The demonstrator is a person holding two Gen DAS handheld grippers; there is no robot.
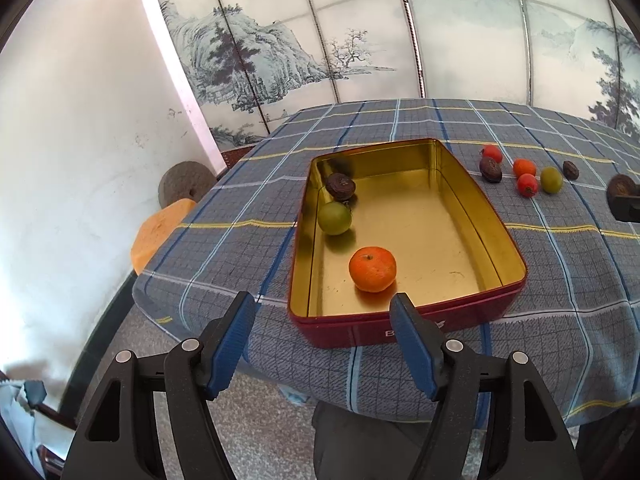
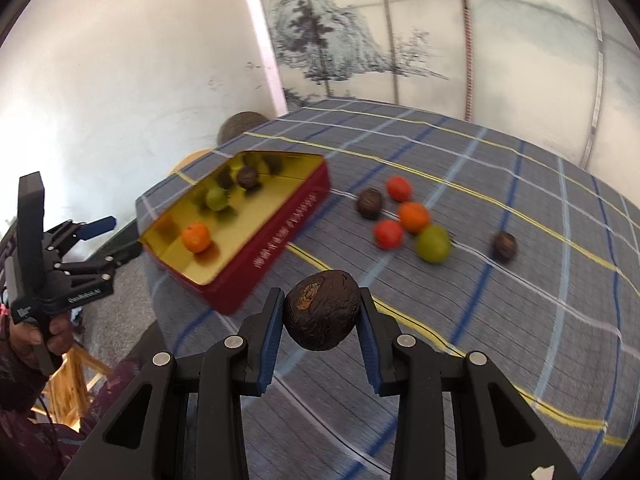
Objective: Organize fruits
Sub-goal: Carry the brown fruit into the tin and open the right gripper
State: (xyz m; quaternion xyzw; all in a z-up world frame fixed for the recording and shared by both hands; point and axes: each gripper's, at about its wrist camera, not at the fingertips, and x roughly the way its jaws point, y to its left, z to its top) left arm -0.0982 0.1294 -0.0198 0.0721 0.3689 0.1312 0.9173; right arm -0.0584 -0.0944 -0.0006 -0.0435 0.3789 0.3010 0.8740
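Observation:
A red tin with a gold inside (image 1: 460,216) (image 2: 280,232) sits on the checked tablecloth. In it lie an orange mandarin (image 1: 372,269) (image 2: 195,237), a green fruit (image 1: 334,218) (image 2: 216,199) and a dark wrinkled fruit (image 1: 340,186) (image 2: 247,177). My left gripper (image 1: 322,312) is open and empty, just before the tin's near wall. My right gripper (image 2: 321,312) is shut on a dark wrinkled fruit (image 2: 321,309) and holds it above the cloth, right of the tin. It shows at the right edge of the left wrist view (image 1: 621,190).
Several loose fruits lie on the cloth right of the tin: red ones (image 2: 388,233), an orange one (image 2: 414,216), a green one (image 2: 433,243) and two dark ones (image 2: 369,202) (image 2: 504,246). A wooden stool (image 1: 160,228) stands beyond the table's left edge. A painted screen stands behind.

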